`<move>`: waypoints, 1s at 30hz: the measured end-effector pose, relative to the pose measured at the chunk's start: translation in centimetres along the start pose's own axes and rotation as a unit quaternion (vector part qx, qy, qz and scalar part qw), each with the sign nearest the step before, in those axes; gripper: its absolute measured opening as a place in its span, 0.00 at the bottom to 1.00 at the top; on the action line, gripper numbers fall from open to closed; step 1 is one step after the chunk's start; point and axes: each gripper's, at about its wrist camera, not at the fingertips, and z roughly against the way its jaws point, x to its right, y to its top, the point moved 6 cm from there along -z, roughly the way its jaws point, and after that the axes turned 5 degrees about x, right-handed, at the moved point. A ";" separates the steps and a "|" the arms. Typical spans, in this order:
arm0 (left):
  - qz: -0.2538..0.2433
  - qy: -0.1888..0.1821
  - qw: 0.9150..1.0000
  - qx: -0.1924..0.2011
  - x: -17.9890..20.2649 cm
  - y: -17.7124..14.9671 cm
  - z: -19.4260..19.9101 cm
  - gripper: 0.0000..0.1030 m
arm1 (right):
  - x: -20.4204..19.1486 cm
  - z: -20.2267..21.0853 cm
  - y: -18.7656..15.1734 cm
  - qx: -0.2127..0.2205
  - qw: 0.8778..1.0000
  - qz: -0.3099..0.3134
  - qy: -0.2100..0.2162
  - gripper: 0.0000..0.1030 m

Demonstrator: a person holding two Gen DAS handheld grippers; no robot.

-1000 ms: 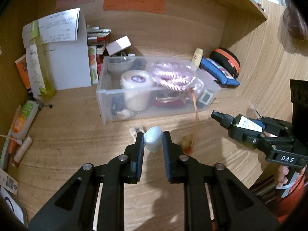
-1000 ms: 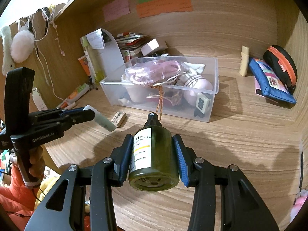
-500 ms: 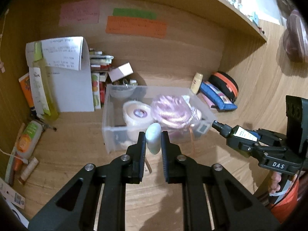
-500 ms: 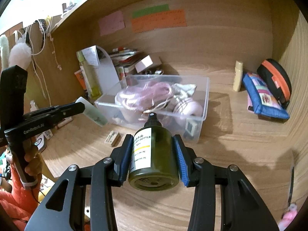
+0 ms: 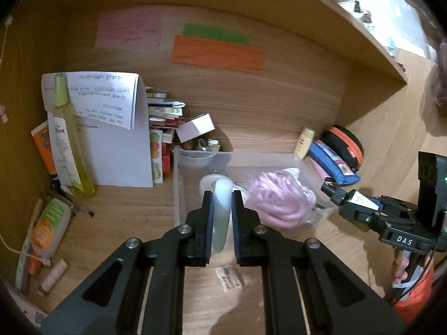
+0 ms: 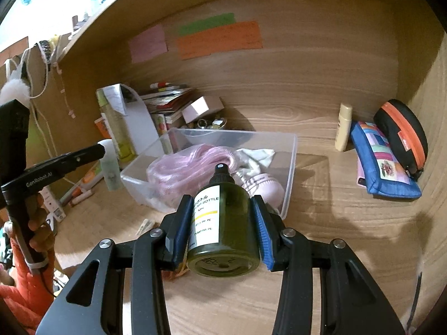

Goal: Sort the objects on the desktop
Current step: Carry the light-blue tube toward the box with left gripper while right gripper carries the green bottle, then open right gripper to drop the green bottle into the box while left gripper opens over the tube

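- Left hand-held gripper [image 5: 222,217]: jaws clamped on a pale tube [image 5: 222,209], which stands up between the pads, clear of the bench [image 5: 125,220].
- In the left wrist view the tube sits in front of the near left part of the clear bin [image 5: 178,195]; whether it is over the bin or just short of it, cannot tell.
- Right hand-held gripper [image 6: 222,223]: jaws clamped on a dark green pump bottle [image 6: 223,223], nozzle pointing away towards the bin, base facing the camera, off the bench.
- Bin stands mid-bench near the back wall; inside it, a pink coiled cord [image 5: 279,201] and a white cloth [image 6: 257,156].
- Right back corner of the bench: blue pouch [image 6: 382,164], black-and-orange case [image 6: 402,136], small cream bottle [image 6: 343,128] standing upright.
- Left back: tall yellow-green spray bottle [image 5: 69,139] against a white paper holder [image 5: 117,153].
- Small printed packet [image 5: 230,276] flat on the bench, near the front edge.
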 end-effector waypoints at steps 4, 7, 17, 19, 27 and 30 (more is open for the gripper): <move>0.007 0.000 1.000 -0.004 -0.8 0.5 -1.4 0.07 | 0.9 -1.5 0.5 -0.003 1.000 -0.012 -0.002 0.37; 0.007 0.004 1.000 -0.009 -1.3 0.7 -2.8 0.07 | 1.6 -2.7 0.8 -0.006 1.000 -0.019 -0.006 0.37; 0.019 0.008 0.999 -0.036 -2.6 -0.7 -4.1 0.07 | 3.3 -5.8 1.4 -0.020 0.999 -0.029 -0.025 0.37; 0.019 0.006 0.999 -0.046 -2.7 -1.2 -4.1 0.07 | 3.3 -6.3 1.3 -0.023 0.999 -0.028 -0.033 0.37; 0.015 0.001 0.997 -0.077 -2.9 -3.9 -2.8 0.08 | 2.5 -7.4 1.3 -0.019 0.996 0.021 -0.083 0.37; 0.006 0.001 0.996 -0.088 -2.6 -5.0 -1.9 0.12 | 2.5 -8.2 1.1 -0.028 0.994 0.030 -0.099 0.37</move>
